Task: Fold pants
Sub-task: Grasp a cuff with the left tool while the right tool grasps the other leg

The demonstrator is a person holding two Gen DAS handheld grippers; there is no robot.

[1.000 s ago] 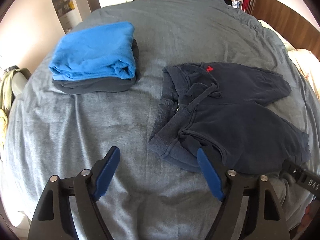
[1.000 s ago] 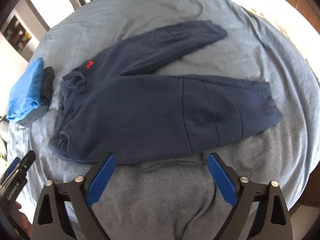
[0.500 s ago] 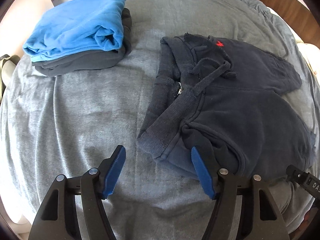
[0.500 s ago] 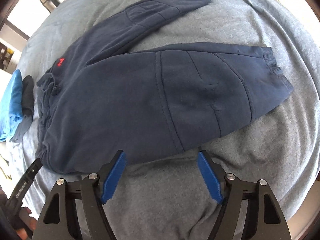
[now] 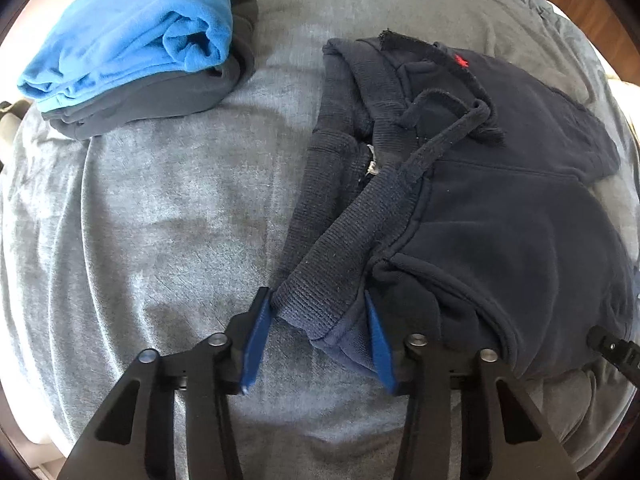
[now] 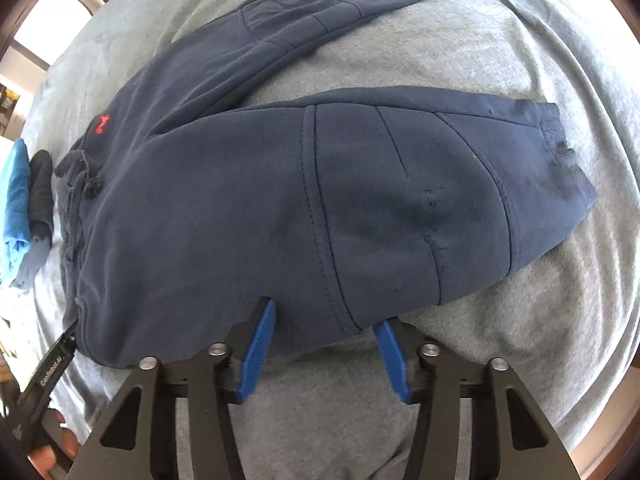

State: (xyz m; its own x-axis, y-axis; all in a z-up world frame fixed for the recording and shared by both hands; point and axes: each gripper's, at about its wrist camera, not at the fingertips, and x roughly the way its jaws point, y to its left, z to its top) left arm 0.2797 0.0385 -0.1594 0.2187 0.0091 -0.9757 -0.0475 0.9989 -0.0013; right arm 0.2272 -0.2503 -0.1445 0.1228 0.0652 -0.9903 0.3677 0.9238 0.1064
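Both grippers sit low over the grey bedspread, reaching forward with their black frames level and their blue-padded jaws spread apart. The left gripper is at the near corner of the ribbed waistband: its jaws are released and straddle that corner, the left pad touching the band's edge, the cloth lying between them unpinched. The right gripper is at the near edge of the closer trouser leg, around knee height, its jaws likewise released, with the hem of the fold lying between the two pads. One pair of navy blue fleece jogging pants lies flat on the bed, waistband towards the left gripper, its two legs running away to the right and diverging, the farther leg angled up and away from the nearer one. A small red embroidered logo sits near the waist, and a dark drawstring trails across the waistband. One stack of two folded garments, a bright blue fleece atop a dark grey one, lies well apart from the waistband on the left. Bare bedspread lies open between stack and pants and in front of both grippers; the bed's edges curve off at the frame borders.
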